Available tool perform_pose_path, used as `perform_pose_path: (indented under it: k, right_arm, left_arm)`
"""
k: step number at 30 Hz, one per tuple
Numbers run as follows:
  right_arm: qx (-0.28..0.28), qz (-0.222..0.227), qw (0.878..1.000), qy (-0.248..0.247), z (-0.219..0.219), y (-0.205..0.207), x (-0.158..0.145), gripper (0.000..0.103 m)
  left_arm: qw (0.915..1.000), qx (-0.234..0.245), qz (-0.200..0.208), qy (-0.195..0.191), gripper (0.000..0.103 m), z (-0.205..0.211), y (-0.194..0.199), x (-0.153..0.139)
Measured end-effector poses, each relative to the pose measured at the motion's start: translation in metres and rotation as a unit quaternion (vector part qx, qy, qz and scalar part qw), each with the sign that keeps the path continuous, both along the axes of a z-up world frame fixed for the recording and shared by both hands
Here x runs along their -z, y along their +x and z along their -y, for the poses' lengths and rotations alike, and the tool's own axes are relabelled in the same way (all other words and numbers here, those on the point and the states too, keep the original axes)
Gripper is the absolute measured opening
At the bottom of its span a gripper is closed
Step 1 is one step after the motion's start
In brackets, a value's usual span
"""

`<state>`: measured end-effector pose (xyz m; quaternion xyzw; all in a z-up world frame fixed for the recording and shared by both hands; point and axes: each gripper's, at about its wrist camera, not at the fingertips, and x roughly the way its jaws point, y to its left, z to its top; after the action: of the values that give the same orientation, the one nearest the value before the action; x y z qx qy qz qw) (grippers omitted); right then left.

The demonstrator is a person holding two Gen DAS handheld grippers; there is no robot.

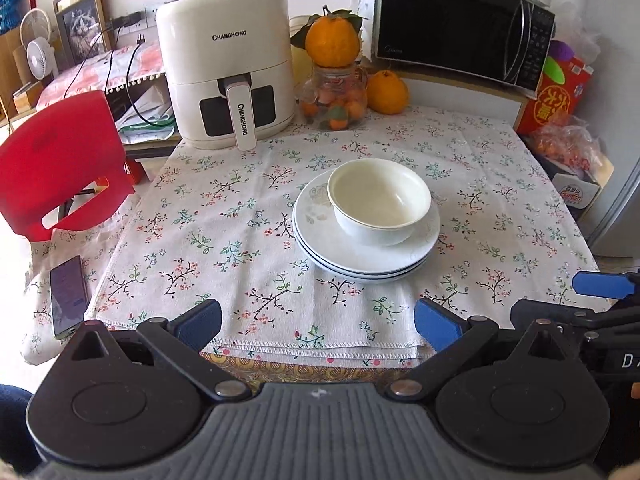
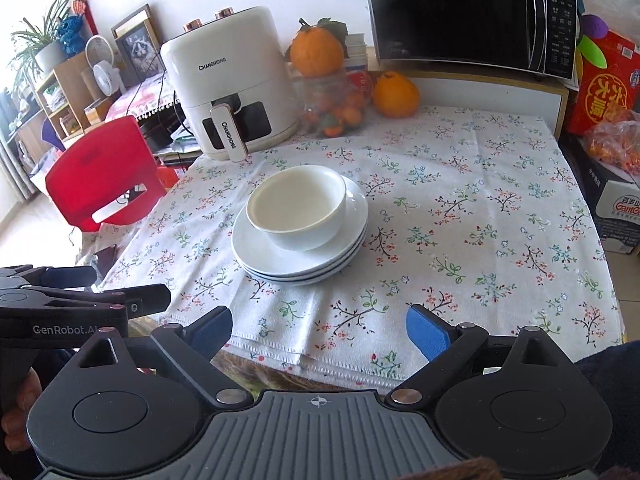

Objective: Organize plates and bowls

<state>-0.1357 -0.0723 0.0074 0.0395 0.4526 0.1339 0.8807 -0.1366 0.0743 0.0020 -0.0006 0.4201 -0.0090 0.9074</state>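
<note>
A white bowl stands upright on a stack of white plates with blue rims, in the middle of the floral tablecloth. The same bowl and plates show in the right wrist view. My left gripper is open and empty, hovering at the table's near edge, well short of the stack. My right gripper is open and empty, also at the near edge. Each gripper appears at the side of the other's view: the right one at the far right, the left one at the far left.
A white air fryer stands at the back left, a jar of small oranges with large oranges beside it at the back, a microwave at the back right. A phone lies at the left edge. A red chair stands left of the table.
</note>
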Motion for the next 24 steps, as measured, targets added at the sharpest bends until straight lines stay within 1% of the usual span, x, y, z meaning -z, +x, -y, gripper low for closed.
perform_pose_path:
  k: [4, 7, 10, 14, 19, 24]
  right_arm:
    - [0.005, 0.004, 1.000, -0.013, 0.003, -0.004, 0.000, 0.100]
    - [0.016, 0.006, 1.000, -0.015, 0.008, -0.005, 0.000, 0.101]
    - [0.023, 0.000, 1.000, -0.019, 0.012, -0.002, 0.003, 0.101]
    - [0.025, 0.002, 0.999, -0.026, 0.012, 0.001, 0.005, 0.101]
    - [0.020, 0.004, 0.999, -0.034, 0.008, 0.003, 0.007, 0.101]
    - [0.017, 0.005, 0.999, -0.032, 0.005, 0.004, 0.008, 0.101]
  left_arm:
    - [0.9998, 0.002, 0.009, -0.017, 0.103, 0.002, -0.002, -0.001]
    - [0.9998, 0.002, 0.013, -0.017, 0.103, 0.004, 0.000, 0.001]
    - [0.9998, 0.002, 0.011, -0.016, 0.103, 0.008, 0.000, 0.004]
    - [0.9996, 0.006, -0.003, -0.028, 0.103, 0.007, 0.003, 0.010]
    - [0.9998, 0.006, -0.005, -0.016, 0.103, 0.007, 0.004, 0.013]
    - [0.9998, 0.009, -0.008, -0.015, 0.103, 0.007, 0.003, 0.015]
